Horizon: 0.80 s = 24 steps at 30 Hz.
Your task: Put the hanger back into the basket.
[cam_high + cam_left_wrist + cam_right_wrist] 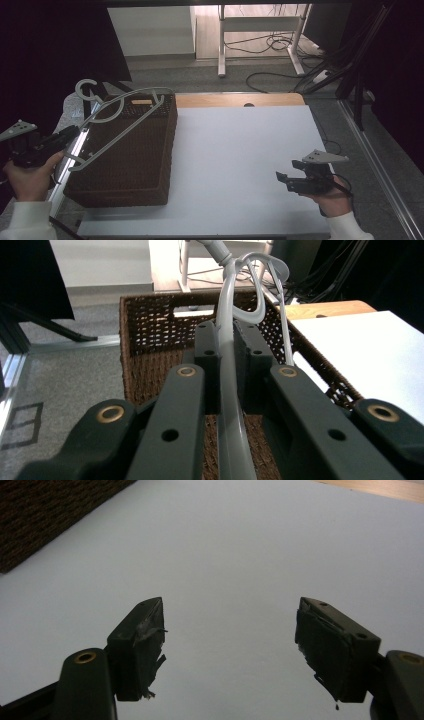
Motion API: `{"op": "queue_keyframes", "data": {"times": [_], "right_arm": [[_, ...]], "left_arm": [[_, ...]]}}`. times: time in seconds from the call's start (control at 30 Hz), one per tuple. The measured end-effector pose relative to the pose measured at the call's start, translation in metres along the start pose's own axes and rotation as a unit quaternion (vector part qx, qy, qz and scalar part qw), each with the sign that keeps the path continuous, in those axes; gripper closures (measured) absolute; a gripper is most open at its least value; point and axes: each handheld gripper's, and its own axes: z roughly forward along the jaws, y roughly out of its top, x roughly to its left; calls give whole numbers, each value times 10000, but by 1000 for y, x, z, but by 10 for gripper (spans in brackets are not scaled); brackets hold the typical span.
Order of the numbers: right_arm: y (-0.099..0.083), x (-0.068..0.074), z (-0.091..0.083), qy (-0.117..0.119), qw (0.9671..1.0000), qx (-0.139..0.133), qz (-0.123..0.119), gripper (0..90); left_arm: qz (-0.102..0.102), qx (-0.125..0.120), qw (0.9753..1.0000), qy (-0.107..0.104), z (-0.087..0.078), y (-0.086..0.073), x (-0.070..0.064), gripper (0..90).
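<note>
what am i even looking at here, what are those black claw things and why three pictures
A person sits at a table holding a hand-held two-jaw gripper in each hand. One picture looks down from above; the other two come from cameras riding on each gripper, looking along its jaws. On the table's left stands a dark woven basket. The left gripper is clamped on a grey clothes hanger above the basket. The right gripper is open and holds nothing, above the white tabletop.

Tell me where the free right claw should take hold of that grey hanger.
Probably the hanger's long straight bar over the basket, approached from the table side. The left claw already pinches its lower end, and the bar is thin and exposed there.
</note>
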Motion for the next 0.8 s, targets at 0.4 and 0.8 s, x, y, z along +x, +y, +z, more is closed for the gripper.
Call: {"op": "queue_keyframes", "data": {"times": [0.4,0.8], "right_arm": [[-1,0,2,-2,10000,42,6,277],[-2,-1,3,-14,10000,68,-8,277]], "left_arm": [[-310,107,9994,-141,23,-23,16,821],[-289,36,9995,-141,23,-28,19,821]]}}
